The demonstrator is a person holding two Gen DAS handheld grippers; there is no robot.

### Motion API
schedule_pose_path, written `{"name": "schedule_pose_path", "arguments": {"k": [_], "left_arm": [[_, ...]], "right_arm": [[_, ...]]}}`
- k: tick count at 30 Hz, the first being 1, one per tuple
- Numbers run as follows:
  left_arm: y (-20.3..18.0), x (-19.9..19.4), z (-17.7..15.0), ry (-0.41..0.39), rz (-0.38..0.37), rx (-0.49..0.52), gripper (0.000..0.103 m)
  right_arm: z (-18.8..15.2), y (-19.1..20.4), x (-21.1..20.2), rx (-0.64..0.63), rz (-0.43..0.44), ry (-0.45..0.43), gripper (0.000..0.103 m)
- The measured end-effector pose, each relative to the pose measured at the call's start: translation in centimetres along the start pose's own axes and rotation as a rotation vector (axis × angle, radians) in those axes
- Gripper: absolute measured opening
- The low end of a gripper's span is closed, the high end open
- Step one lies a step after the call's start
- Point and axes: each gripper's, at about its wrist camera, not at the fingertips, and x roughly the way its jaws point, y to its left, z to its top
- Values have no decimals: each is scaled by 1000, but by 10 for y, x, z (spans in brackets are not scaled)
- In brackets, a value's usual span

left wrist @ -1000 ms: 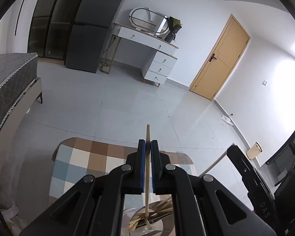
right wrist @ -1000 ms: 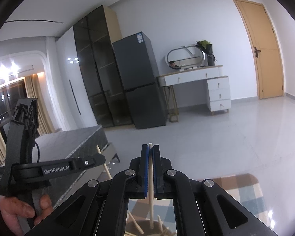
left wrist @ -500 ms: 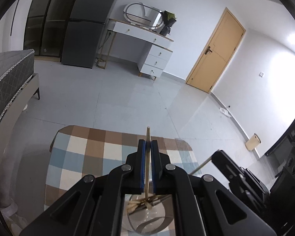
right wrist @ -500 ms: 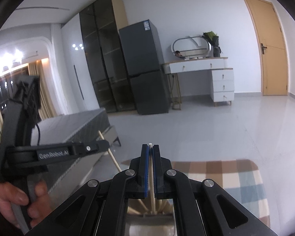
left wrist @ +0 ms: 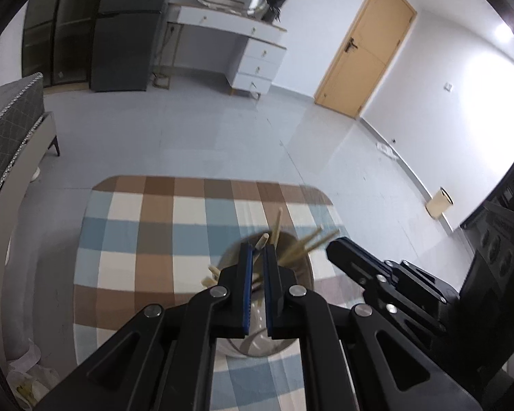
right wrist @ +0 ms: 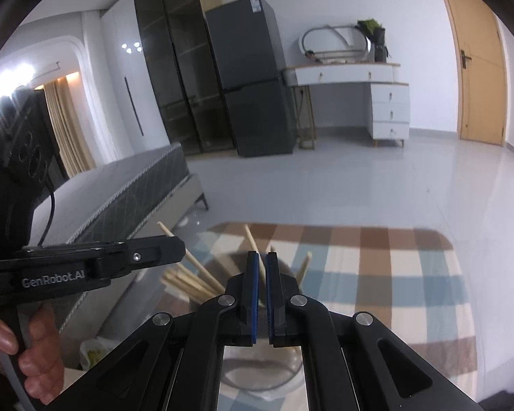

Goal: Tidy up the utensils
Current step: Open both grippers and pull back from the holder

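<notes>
A perforated metal utensil holder (left wrist: 257, 342) (right wrist: 257, 376) stands on the checked tablecloth, with several wooden chopsticks (right wrist: 188, 284) leaning in it. My left gripper (left wrist: 257, 248) hangs right over the holder's mouth, shut on a chopstick (left wrist: 263, 238) whose tip pokes up between the pads. In the right wrist view the left gripper (right wrist: 178, 251) comes in from the left, and its chopstick (right wrist: 162, 227) slants down into the holder. My right gripper (right wrist: 263, 255) is over the same holder with its pads close together; its stick is mostly hidden. The left wrist view shows it (left wrist: 335, 248) at the holder's right rim with stick ends beside it.
The checked tablecloth (left wrist: 137, 239) covers a small table. A grey bed (right wrist: 130, 188) lies to the left, with a fridge (right wrist: 253, 85), a white dresser (right wrist: 377, 96) and a wooden door (left wrist: 363, 44) across the tiled floor. A person's hand (right wrist: 34, 359) holds the left gripper.
Both grippers have sunk and tipped downward toward the holder. The held chopsticks now reach down among the sticks in it. The right gripper has come closer to the left one.
</notes>
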Motion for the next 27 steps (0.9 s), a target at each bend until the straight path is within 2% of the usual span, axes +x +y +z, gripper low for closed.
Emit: {"name": "schedule_pose_path", "arguments": {"k": [2,7,9,11,13,15,17,19,20,22,24,25,27], "left_arm": [[-3,3,-4,39,1,15,1],[-5,1,-15,79,19,1,3],[-5,-2,-20,85,50,-6,4],[-8,-10,-25,84,66,-17,5],[-14,-19,-30,73,74,-15,9],[-24,-29,-34,60,95,14,12],[-36,-44,-39,30,110,34,17],[-43,-58,-44,-1,116,33,32],[-47,-66,-47,-28,125,28,36],[-51,-81,-51,-85,137,18,53],[-56,-98,-56,-151,148,10,62],[-57,-103,-57,-174,152,8,69],[-60,-117,-62,-234,170,-3,76]], "right_arm": [[-4,-4,-1,15,-8,12,3],[-13,-11,-20,56,-28,-3,7],[-18,-17,-31,81,-47,-3,23],[-22,-23,-42,110,-46,-3,31],[-25,-26,-56,117,-44,-8,33],[-27,-24,-70,114,-53,-28,44],[-27,-19,-87,103,-37,-61,44],[-27,-11,-108,76,-41,-113,52],[-28,-8,-114,69,-40,-130,58],[-29,1,-135,49,-32,-190,67],[-32,9,-153,29,-38,-239,82],[-33,13,-162,23,-35,-258,86],[-35,20,-175,13,-25,-286,89]]}}
